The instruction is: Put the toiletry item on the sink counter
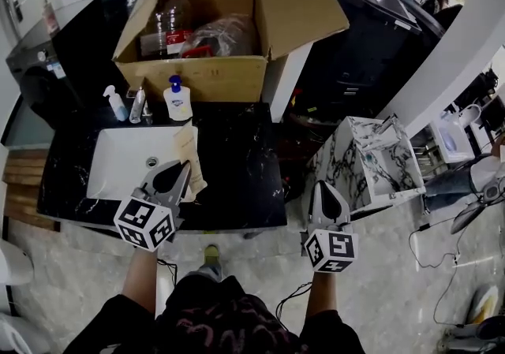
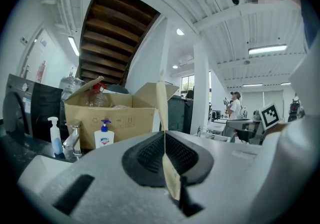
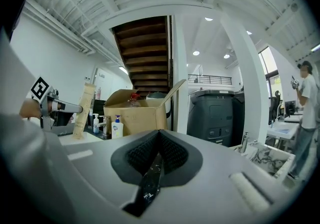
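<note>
Black counter (image 1: 237,163) lay just below left claw (image 1: 180,173), clamped on beige packet (image 1: 189,151) held upright at basin's (image 1: 118,163) right rim; right claw (image 1: 327,201) clenched, empty, off-counter.

The left gripper (image 1: 182,170) pinches a thin tan packet (image 1: 188,147). The right gripper (image 1: 324,187) is closed and empty. Both point forward, side by side
</note>
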{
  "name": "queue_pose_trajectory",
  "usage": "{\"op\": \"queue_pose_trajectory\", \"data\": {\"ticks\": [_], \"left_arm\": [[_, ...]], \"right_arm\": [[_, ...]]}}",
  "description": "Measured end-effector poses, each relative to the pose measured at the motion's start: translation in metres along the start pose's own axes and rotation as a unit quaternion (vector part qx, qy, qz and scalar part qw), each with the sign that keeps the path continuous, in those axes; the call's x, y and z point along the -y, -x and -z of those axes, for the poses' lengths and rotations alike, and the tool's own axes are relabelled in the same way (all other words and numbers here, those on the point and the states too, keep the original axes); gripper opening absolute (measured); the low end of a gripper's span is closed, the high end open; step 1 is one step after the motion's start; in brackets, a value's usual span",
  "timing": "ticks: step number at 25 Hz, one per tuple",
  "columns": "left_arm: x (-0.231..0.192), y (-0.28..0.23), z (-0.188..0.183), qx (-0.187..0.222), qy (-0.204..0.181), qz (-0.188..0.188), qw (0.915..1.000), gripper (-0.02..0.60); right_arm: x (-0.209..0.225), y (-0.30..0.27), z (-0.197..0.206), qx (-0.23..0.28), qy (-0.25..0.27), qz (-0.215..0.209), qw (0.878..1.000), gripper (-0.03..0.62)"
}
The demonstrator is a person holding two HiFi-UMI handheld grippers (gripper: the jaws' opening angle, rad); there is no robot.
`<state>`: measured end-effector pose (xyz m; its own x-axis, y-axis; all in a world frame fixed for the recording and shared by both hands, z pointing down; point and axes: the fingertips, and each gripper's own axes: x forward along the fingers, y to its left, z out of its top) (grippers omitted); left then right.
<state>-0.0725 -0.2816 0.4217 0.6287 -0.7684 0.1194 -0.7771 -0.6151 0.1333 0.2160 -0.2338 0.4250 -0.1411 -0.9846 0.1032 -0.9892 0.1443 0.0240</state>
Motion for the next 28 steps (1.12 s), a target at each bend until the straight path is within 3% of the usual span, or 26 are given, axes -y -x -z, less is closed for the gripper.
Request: {"op": "queue_pose_trajectory", "data": {"ticks": [16,28], "left_arm": [[-0.062,-0.053,-0.008,-0.002,0.017,0.042,0.999,0.005],[-0.074,-0.064,-0.014,-0.002,0.017,0.046,0.9988,0.005]], "right_arm": [[-0.015,-0.063,-0.016,-0.002,0.0,0.036,0.999,0.012],[-0.016,-0.081,-0.019,-0.005,0.004,0.037,0.999,0.012]]}}
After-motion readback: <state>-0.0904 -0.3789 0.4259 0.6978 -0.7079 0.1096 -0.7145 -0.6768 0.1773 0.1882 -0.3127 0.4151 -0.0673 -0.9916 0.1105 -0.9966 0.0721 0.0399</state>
